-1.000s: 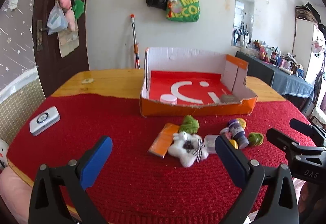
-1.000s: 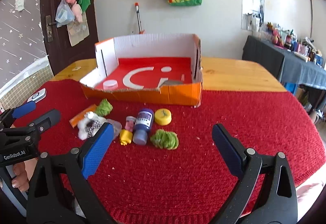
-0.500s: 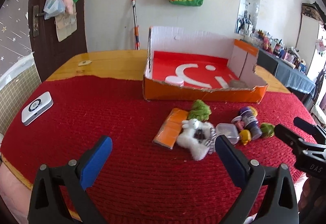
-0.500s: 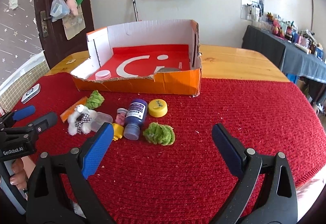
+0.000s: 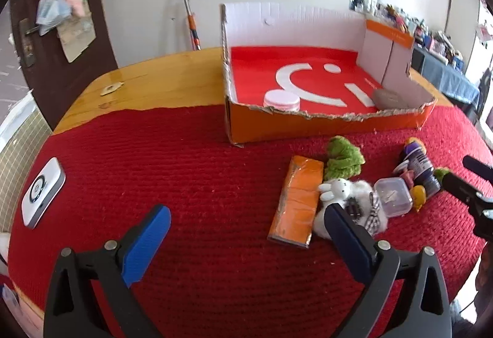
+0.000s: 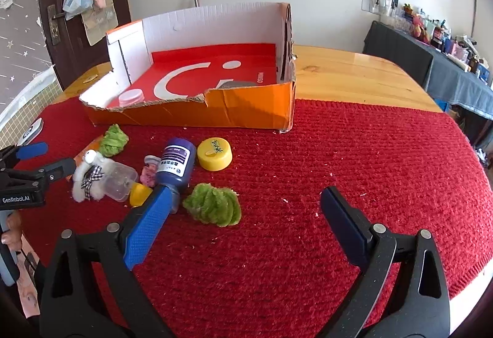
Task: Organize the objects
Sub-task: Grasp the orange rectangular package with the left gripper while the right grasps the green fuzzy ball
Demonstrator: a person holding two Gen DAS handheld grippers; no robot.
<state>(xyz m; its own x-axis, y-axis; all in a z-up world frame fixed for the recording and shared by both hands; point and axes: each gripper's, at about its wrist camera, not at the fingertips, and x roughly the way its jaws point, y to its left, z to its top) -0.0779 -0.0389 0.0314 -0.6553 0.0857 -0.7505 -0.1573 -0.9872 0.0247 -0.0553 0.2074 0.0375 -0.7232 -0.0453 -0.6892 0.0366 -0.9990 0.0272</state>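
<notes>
An open orange cardboard box [image 5: 326, 124] [image 6: 246, 110] holds a white lid [image 5: 281, 100] and a grey item [image 5: 388, 98]. In front of it on the red cloth lie an orange packet [image 5: 297, 199], a white plush bunny [image 5: 348, 199] [image 6: 89, 175], a clear small container [image 5: 393, 196], a purple bottle [image 6: 177, 162], a yellow cap [image 6: 214, 154] and two green fluffy items [image 6: 212, 205] [image 5: 342, 158]. My left gripper [image 5: 243, 233] is open and empty, near the packet and bunny. My right gripper [image 6: 243, 221] is open and empty, just behind the nearer green item.
A white device [image 5: 41, 193] lies at the cloth's left edge. The wooden table [image 6: 354, 79] shows behind the cloth. A dark door with hanging bags [image 5: 61, 5] and a broom [image 5: 189, 14] stand behind; a cluttered side table [image 6: 446, 61] is at right.
Both grippers have moved forward and lower toward the objects, which now appear larger and closer. Both stay open. No object has moved.
</notes>
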